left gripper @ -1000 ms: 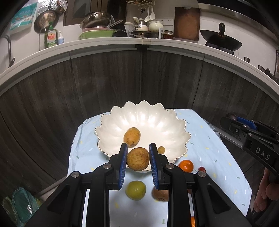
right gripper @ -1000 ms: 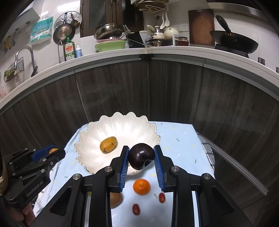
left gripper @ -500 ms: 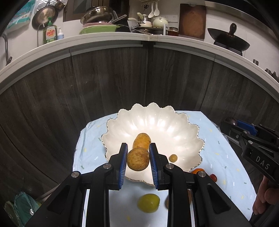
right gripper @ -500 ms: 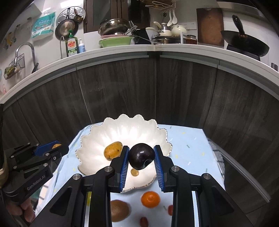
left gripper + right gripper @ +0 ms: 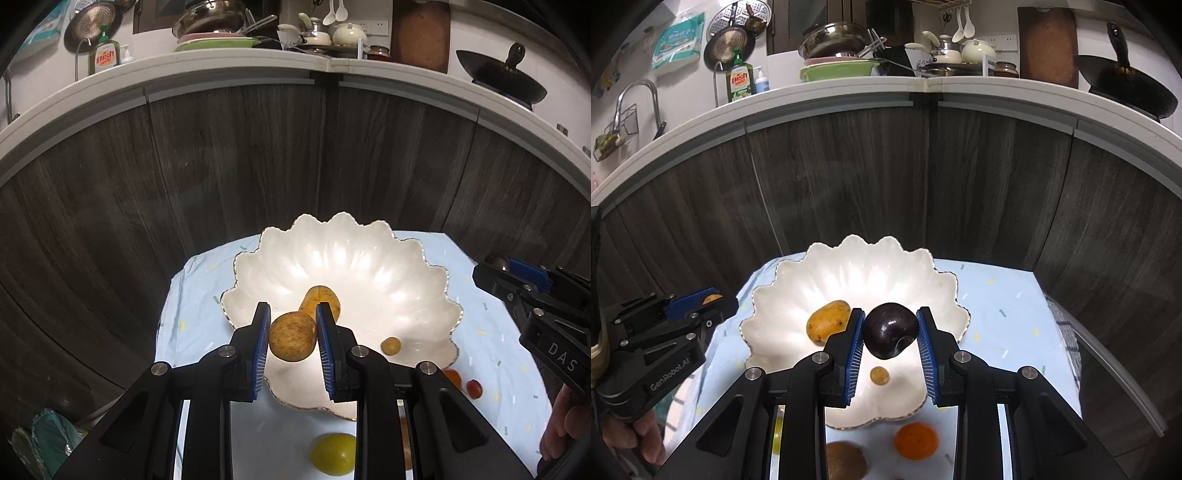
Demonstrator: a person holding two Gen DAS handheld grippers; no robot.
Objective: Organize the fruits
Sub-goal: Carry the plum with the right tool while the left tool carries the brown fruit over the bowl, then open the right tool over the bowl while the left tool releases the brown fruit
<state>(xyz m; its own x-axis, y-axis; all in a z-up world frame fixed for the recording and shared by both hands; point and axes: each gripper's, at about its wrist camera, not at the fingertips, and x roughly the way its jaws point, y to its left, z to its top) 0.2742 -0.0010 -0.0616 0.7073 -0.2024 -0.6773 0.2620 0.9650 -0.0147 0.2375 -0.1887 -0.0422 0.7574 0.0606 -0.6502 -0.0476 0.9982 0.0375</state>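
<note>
hovering over the white scalloped bowl (image 5: 369, 258), both grippers have come forward since a second ago: then the bowl sat farther off and each carried fruit hung near its front rim, now both hang above its inside. the left gripper (image 5: 291, 341) has its fingers closed snugly on a round brown speckled fruit (image 5: 291, 341), and the right gripper (image 5: 891, 332) has its fingers clamped on a dark purple plum (image 5: 890, 330); neither grip has changed. the loose fruit on the pale blue cloth (image 5: 1004, 306) covering the worktop has slid toward the bottom of both views.

counting the fruit: two pieces lie inside the bowl, one yellow-orange mango (image 5: 827, 320) toward its left side and one small round yellowish fruit (image 5: 879, 375) near the front rim. two more are held, one per gripper, both clear of the bowl's surface. on the cloth in front of the bowl i count one orange tangerine (image 5: 916, 440), one brown kiwi (image 5: 846, 461), one yellow-green round fruit (image 5: 332, 454) and one small red fruit (image 5: 474, 388), well apart from one another. a person's hand (image 5: 631, 439) grips the left tool's handle at the edge of the right wrist view. one bowl, two grippers.
</note>
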